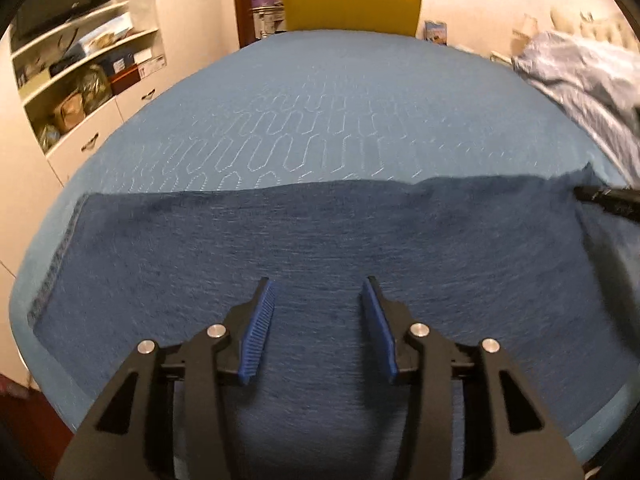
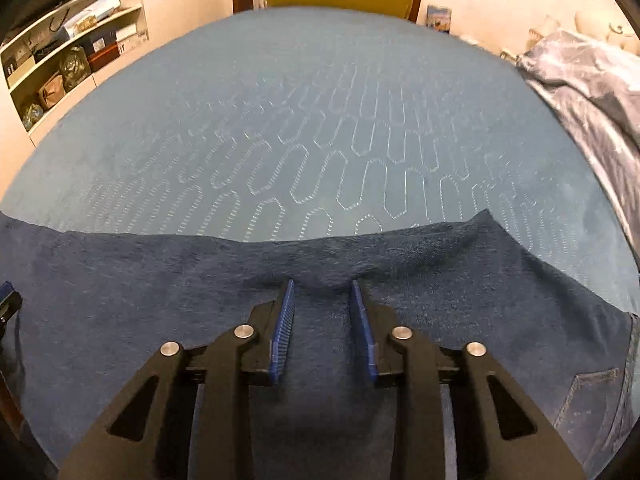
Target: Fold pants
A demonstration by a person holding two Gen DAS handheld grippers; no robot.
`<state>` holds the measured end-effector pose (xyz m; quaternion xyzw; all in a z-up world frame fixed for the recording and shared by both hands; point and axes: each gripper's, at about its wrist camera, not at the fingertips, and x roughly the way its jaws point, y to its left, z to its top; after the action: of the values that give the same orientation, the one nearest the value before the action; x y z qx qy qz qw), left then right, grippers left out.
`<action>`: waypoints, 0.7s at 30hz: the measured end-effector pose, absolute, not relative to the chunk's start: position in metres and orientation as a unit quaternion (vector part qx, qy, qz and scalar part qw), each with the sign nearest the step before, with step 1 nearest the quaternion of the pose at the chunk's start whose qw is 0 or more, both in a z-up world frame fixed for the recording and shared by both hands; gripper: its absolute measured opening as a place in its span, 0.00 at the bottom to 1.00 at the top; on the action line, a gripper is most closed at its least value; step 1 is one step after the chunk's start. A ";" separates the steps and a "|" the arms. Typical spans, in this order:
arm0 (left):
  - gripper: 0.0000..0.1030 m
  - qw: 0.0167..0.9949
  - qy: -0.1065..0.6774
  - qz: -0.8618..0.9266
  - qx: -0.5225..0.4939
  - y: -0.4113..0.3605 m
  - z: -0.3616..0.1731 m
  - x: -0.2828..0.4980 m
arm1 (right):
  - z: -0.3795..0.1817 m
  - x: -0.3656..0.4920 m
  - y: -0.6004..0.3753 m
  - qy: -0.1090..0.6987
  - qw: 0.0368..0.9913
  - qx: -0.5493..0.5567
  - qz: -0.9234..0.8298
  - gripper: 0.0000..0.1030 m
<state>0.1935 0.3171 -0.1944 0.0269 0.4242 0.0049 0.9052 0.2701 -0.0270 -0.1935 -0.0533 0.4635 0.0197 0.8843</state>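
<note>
- Pants (image 1: pixel 320 232) of dark blue denim lie flat on the table (image 1: pixel 320 80), which has a light blue quilted cover; in the left wrist view they fill the near half of the table, and their stitched hem is at the left.
- The left gripper (image 1: pixel 319 282) hangs over the pants with its jaws at middle width; nothing is between the blue pads (image 1: pixel 260 332).
- At the right edge of this view the black tip of the right gripper (image 1: pixel 600 198) shows, at the far right corner of the pants.
- A yellow chair (image 1: pixel 352 0) stands behind the far side of the table, white shelves (image 1: pixel 80 60) are at the far left, and a pale blue cloth (image 1: pixel 580 80) lies at the far right.
- In the right wrist view the pants (image 2: pixel 160 280) cover the near part of the table (image 2: pixel 320 100), with a back pocket (image 2: pixel 592 396) at the near right.
- The right gripper (image 2: pixel 322 282) has its jaws rather narrow; the tips are at a raised ridge of denim near the far edge, but I cannot tell if the pads (image 2: pixel 284 320) press it.
- A small part of the left gripper (image 2: pixel 8 300) shows at the left edge.
</note>
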 end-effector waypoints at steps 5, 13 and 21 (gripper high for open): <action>0.54 0.899 0.426 0.096 0.023 0.387 -0.196 0.205 | -0.184 0.245 -0.004 0.445 0.893 -0.058 0.019 0.45; 0.54 0.916 0.393 0.077 0.030 0.387 -0.168 0.172 | -0.181 0.203 0.046 0.445 0.893 -0.047 0.037 0.57; 0.77 0.908 0.413 0.053 0.038 0.352 -0.202 0.157 | -0.208 0.185 0.076 0.472 0.877 -0.064 0.052 0.70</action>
<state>0.1571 0.3522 -0.2025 0.0384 0.4131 0.0530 0.9083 0.1847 0.0758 -0.2084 -0.0644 0.4724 0.0523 0.8775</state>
